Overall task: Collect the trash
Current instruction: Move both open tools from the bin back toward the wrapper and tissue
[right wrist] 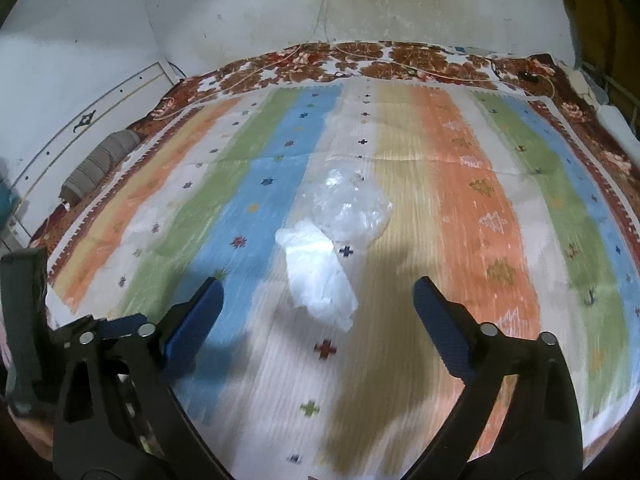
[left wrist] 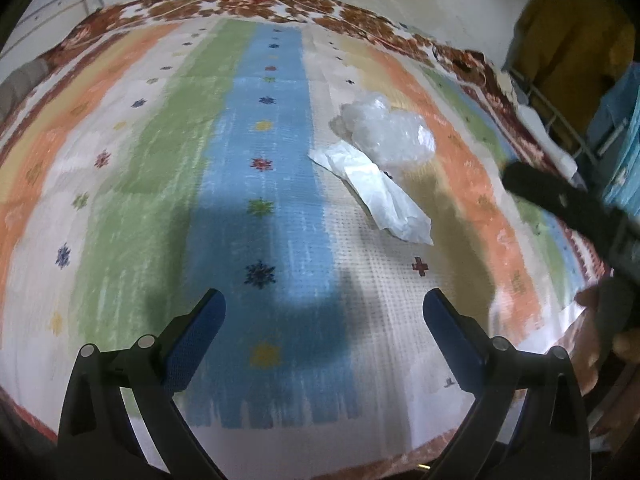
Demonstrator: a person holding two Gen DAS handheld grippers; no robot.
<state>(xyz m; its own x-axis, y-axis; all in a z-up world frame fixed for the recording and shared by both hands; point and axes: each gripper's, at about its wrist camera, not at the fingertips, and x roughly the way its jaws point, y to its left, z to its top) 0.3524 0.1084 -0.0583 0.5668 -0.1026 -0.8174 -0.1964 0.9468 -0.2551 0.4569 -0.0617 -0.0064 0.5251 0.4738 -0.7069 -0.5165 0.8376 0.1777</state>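
So we've got two bits of trash sitting together on the striped mat [right wrist: 460, 208]: a white crumpled tissue or paper wrapper [right wrist: 320, 276] and a clear crumpled plastic bag [right wrist: 352, 208] touching its far end, both on the pale stripe between the blue and the tan. Our right gripper [right wrist: 318, 300] is spread wide with nothing in it, and it's lined up so the white piece sits just ahead, between the two fingers, which looks to us like the setup for a straight push-in-and-pinch. Our left gripper [left wrist: 324, 308] is also wide open and empty, hanging over the blue stripe off to the side, with the white wrapper [left wrist: 380, 196] and the plastic bag [left wrist: 388, 132] ahead and to its right, probably staying out of the way until the second piece. Both items are light and floppy, so we'd guess they'll scoot if nudged. No bin visible in either view.
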